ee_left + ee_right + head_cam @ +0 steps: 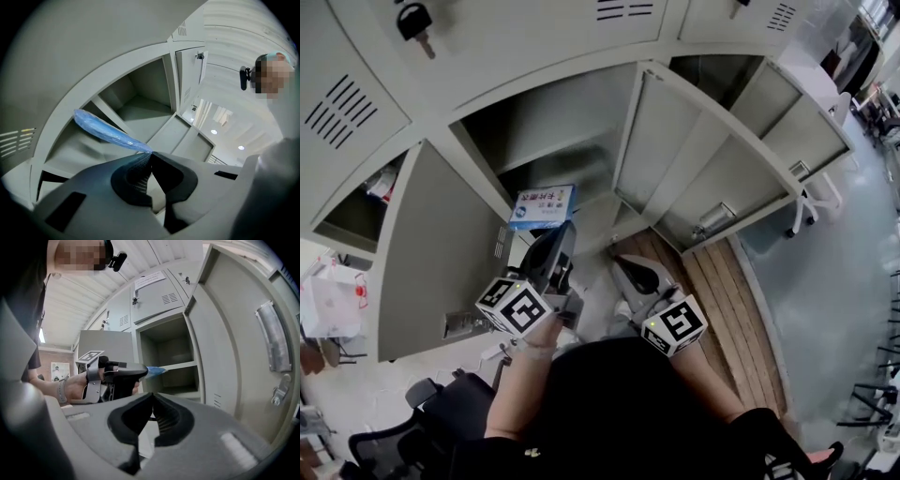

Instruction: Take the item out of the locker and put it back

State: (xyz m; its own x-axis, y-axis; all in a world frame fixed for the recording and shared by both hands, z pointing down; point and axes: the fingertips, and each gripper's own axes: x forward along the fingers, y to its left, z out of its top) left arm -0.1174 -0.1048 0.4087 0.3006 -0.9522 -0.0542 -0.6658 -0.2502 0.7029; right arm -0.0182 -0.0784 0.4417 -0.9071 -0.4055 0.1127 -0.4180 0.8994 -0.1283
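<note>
- Lower centre of the head view: the right gripper (623,264) had its jaws pressed together with nothing between them.
- Just left of it, the left gripper (551,230) pointed level, its jaws clamped on one corner of the flat blue packet (543,206).
- The packet stood at mid-frame before the open locker compartment (553,131). It seemed to be at the opening, though the view was too poor to be sure.
- The compartment's door (431,253) hung open at left.
- A key (414,21) sat in a closed door at upper left.
</note>
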